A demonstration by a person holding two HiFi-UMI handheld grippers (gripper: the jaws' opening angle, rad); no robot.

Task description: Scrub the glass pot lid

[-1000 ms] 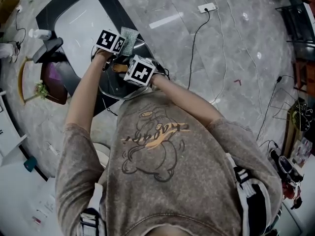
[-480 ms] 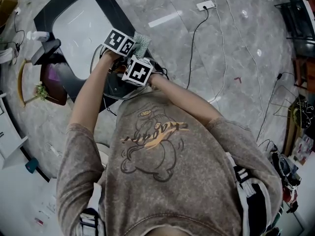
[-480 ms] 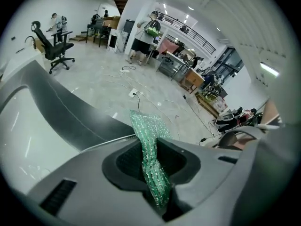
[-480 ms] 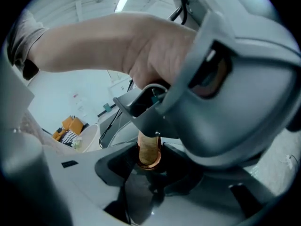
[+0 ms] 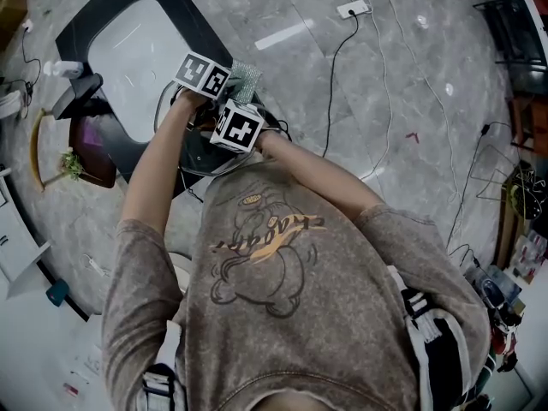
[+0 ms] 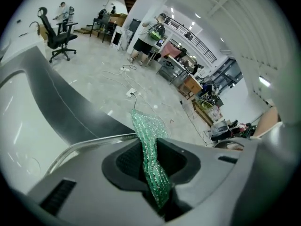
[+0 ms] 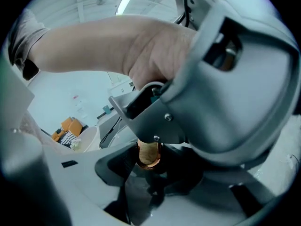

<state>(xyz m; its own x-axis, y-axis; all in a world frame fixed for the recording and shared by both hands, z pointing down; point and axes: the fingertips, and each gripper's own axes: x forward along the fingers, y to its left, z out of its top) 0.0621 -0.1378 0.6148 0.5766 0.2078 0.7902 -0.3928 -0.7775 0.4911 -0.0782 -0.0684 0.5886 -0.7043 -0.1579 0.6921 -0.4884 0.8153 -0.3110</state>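
Jaws, left: the left gripper (image 6: 149, 147) is clamped on a green cloth (image 6: 146, 126). The cloth is folded and sticks out past the tips.
Jaws, right: the right gripper (image 7: 148, 163) is closed on the knob (image 7: 148, 153) of the lid, a copper-rimmed stub standing between the pads.
Floor (image 5: 411, 84): grey marble tiles, covering most of the head view.
Table (image 5: 137, 50): white top with a dark border, at the upper left in the head view.
Person: seen from above in a grey printed shirt (image 5: 282, 264), with both forearms reaching towards the table.
Chair (image 6: 56, 29): black office chair, far off on the floor in the left gripper view.
Lid (image 5: 202, 157): dark glass disc with a metal rim, by the table's dark border and under the two marker cubes. It is held by its knob. In the left gripper view the rim curves just beyond the jaws and the cloth rises over it. Whether the cloth touches the glass can't be told.
Hand (image 7: 146, 55): wrapped round the left gripper. Hand and gripper together fill the top of the right gripper view, just beside the knob.
Power strip (image 5: 353, 9): white, on the floor well away from the table, with a cable (image 5: 332, 92) running from it.
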